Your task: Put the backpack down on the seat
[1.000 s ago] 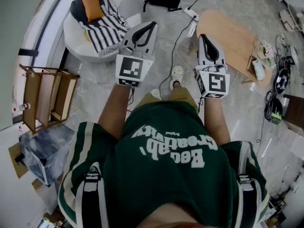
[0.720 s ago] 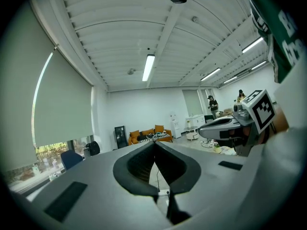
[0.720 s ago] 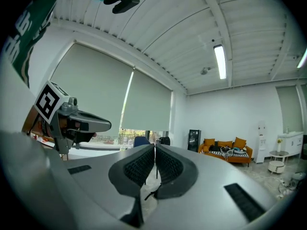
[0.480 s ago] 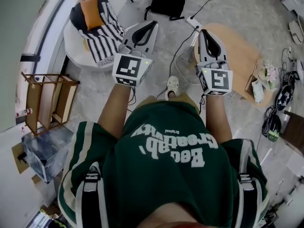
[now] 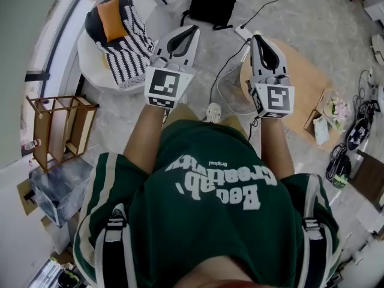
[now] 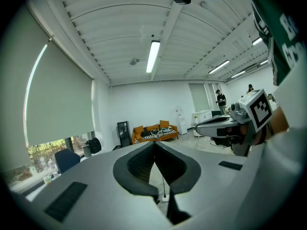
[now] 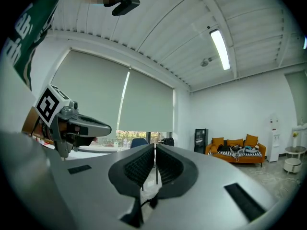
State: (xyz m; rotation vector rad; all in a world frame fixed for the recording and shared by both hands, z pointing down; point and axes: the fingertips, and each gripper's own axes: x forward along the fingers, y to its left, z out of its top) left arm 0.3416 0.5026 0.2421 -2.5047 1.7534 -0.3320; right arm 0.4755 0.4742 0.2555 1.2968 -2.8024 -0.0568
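Room contents at this moment, largest item first.

1. Floor (image 5: 324,23): pale stone, with cables trailing across it.
2. Person (image 5: 216,221): green printed shirt, standing, both forearms held out ahead. Dark straps lie over both shoulders; what they belong to cannot be told.
3. Seat (image 5: 96,65): a round white chair ahead and to the left. It carries a striped throw (image 5: 129,41) and an orange cushion (image 5: 113,18). No bag is on it.
4. Table (image 5: 300,71): low, round, wooden, ahead and to the right.
5. Backpack (image 5: 213,2): black, on the floor near the seat, to its right and well apart from both grippers. Nothing touches it.
6. Left gripper (image 5: 192,30): jaws pressed together, with nothing between them.
7. Right gripper (image 5: 257,39): jaws likewise pressed together and empty, level with the left one.

Task status: judged barely begun. The backpack has not been lifted and the seat has not received it. What remains is to reach the bag, spread the jaws, take hold, carry it across and set it on the seat, probably on top of the throw.
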